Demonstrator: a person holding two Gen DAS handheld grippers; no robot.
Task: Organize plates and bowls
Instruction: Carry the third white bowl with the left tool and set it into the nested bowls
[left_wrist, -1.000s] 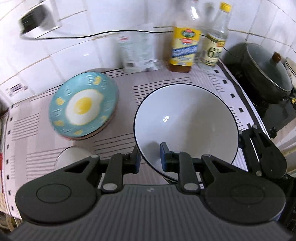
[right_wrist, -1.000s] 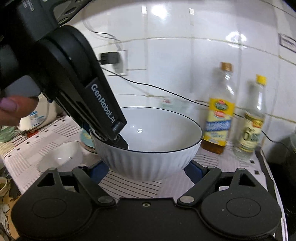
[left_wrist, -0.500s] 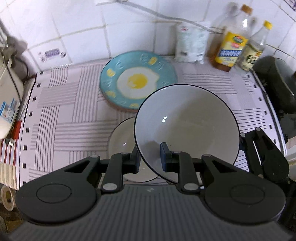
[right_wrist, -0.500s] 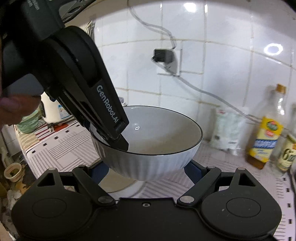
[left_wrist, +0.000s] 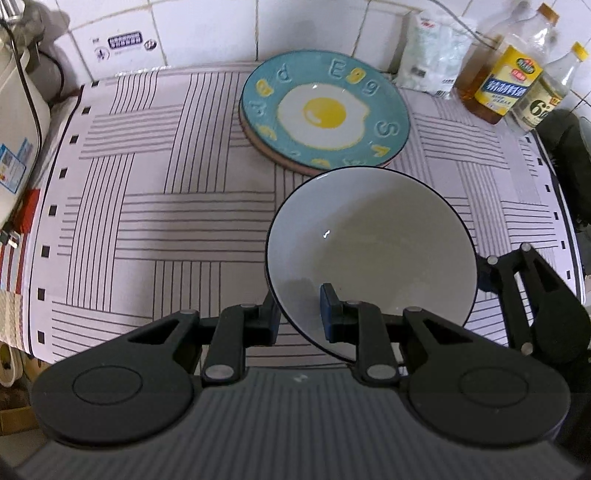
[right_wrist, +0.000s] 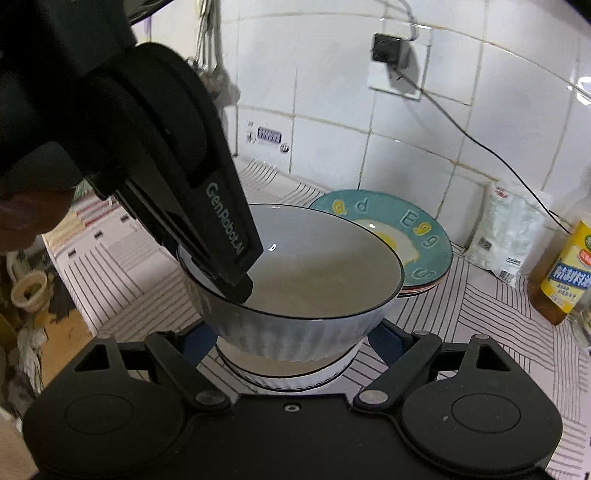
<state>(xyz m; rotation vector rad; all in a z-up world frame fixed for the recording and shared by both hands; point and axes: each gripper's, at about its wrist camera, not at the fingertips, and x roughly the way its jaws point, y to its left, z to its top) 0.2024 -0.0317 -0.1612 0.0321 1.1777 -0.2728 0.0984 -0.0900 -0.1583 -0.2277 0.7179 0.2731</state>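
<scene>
Counter (left_wrist: 155, 221): striped mat covers it. I read my step as nesting the carried bowl into the one below; a judgement, nothing is seated yet.
Egg plate (left_wrist: 325, 112): teal, on top of a plate stack near the back edge of the counter, just behind my load. I would stay clear of its front rim on the way down.
White bowl (left_wrist: 369, 243): held above the counter, toward its front edge and right of middle, rim roughly level.
Lower bowl (right_wrist: 291, 373): ribbed and white, on the mat right under the carried one. Only the right wrist view shows it; from the left wrist the carried bowl hides it completely.
Right gripper (right_wrist: 291, 338): jaws spread wide on either side of the ribbed wall; I cannot tell whether the pads actually press it.
Left gripper (left_wrist: 297, 319): pinching the near rim, one finger inside, one outside.
Doing it well: I would keep the rim level, centre it over the lower bowl using the right wrist view, and sink slowly so the walls do not knock.
Left wrist view only: top-down spacing between bowl and plate.
</scene>
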